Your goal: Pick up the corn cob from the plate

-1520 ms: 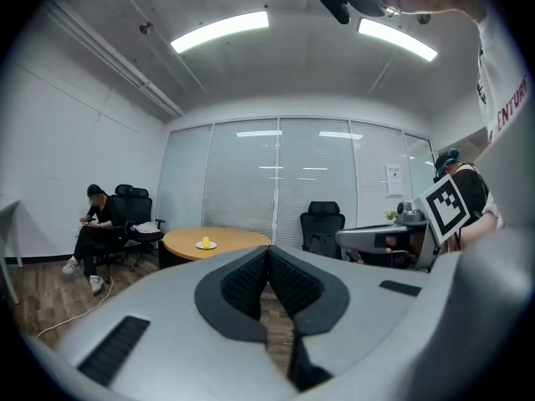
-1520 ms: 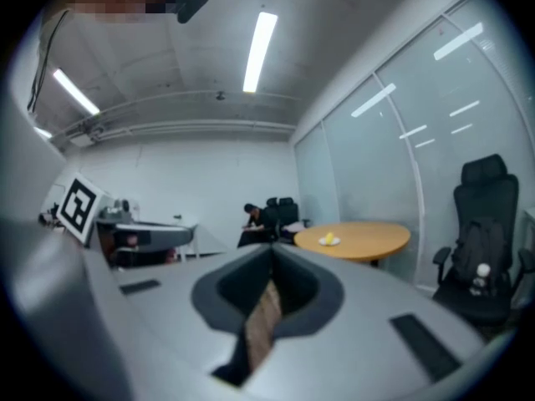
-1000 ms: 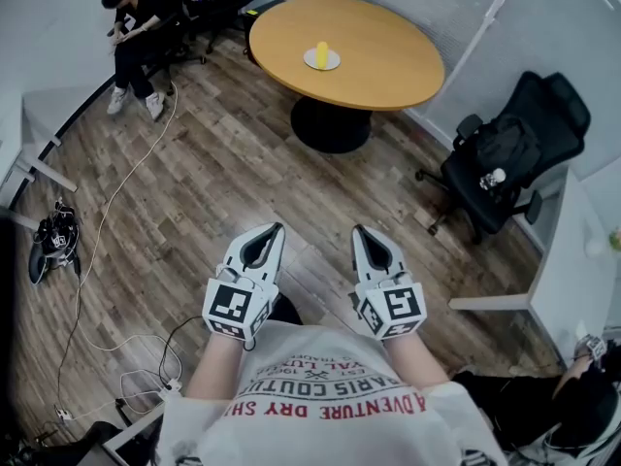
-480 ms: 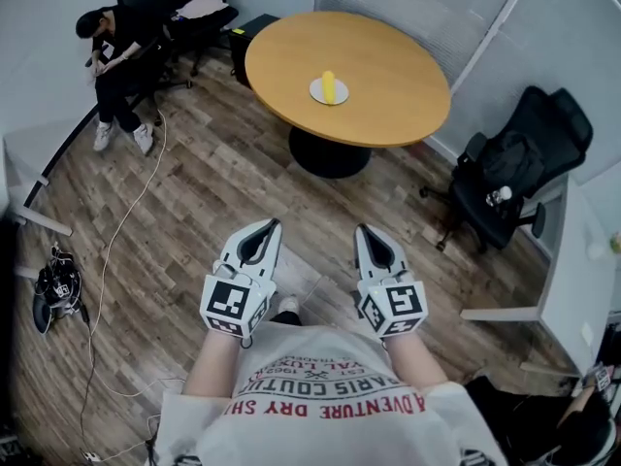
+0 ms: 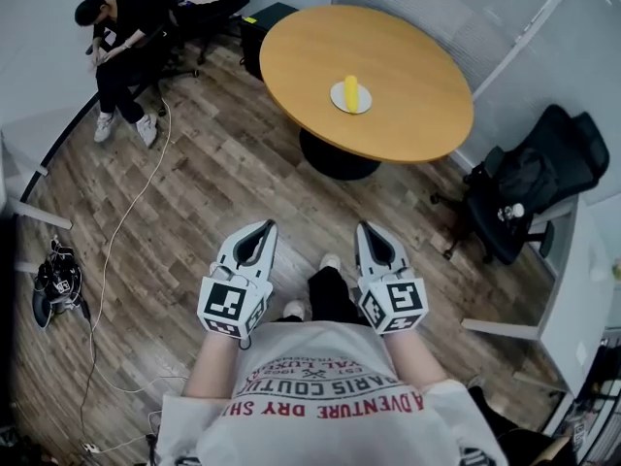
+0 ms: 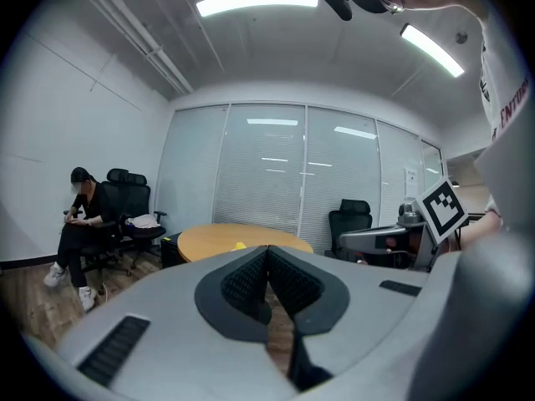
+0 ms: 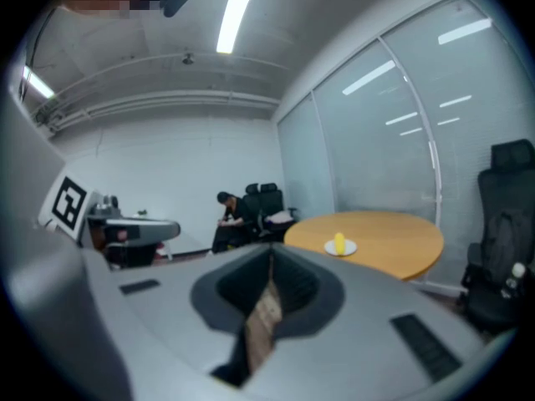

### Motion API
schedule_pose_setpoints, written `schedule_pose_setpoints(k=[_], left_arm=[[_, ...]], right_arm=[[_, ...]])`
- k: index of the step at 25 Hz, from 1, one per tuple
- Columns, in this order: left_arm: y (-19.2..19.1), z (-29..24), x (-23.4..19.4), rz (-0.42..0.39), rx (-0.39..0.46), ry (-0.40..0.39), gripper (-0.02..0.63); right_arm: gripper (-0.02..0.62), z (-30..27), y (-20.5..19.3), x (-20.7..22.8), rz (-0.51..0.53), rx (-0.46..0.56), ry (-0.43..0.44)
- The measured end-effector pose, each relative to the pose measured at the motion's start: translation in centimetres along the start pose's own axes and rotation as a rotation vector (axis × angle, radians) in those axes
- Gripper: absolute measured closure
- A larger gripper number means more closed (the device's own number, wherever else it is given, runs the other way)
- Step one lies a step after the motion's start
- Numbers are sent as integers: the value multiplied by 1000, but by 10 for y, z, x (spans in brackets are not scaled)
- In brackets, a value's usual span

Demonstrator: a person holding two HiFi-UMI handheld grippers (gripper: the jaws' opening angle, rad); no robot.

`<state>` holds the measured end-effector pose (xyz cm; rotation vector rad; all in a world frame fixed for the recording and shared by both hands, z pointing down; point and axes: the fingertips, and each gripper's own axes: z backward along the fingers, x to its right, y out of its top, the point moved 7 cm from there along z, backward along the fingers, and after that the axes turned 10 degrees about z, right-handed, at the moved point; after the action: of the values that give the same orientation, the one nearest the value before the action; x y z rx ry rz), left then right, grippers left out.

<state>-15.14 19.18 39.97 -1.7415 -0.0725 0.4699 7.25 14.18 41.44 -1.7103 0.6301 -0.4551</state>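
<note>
The left gripper (image 5: 264, 229) and right gripper (image 5: 365, 229) both have their jaws pressed together on nothing. The corn cob (image 5: 351, 92) is on its plate (image 5: 337, 98) on the table (image 5: 408, 115), well ahead of both. It stands upright, long axis vertical. Best to get close first, spread one gripper's jaws, then pinch its sides at mid-height.

The right gripper (image 7: 271, 261), jaws together, is facing the corn cob (image 7: 338, 241) standing on a plate (image 7: 352, 248) on the tabletop (image 7: 393, 232).
</note>
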Motion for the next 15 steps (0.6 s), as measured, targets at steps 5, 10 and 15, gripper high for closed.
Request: schedule_pose_setpoints(k=[5, 10, 15], left_arm=[[9, -38, -28, -5, 4, 48, 571], [32, -102, -53, -13, 18, 79, 571], [59, -179, -63, -32, 31, 89, 571]], right_arm=[[566, -57, 6, 25, -1, 5, 45], [566, -124, 23, 70, -3, 25, 75], [566, -176, 39, 130, 3, 24, 90]])
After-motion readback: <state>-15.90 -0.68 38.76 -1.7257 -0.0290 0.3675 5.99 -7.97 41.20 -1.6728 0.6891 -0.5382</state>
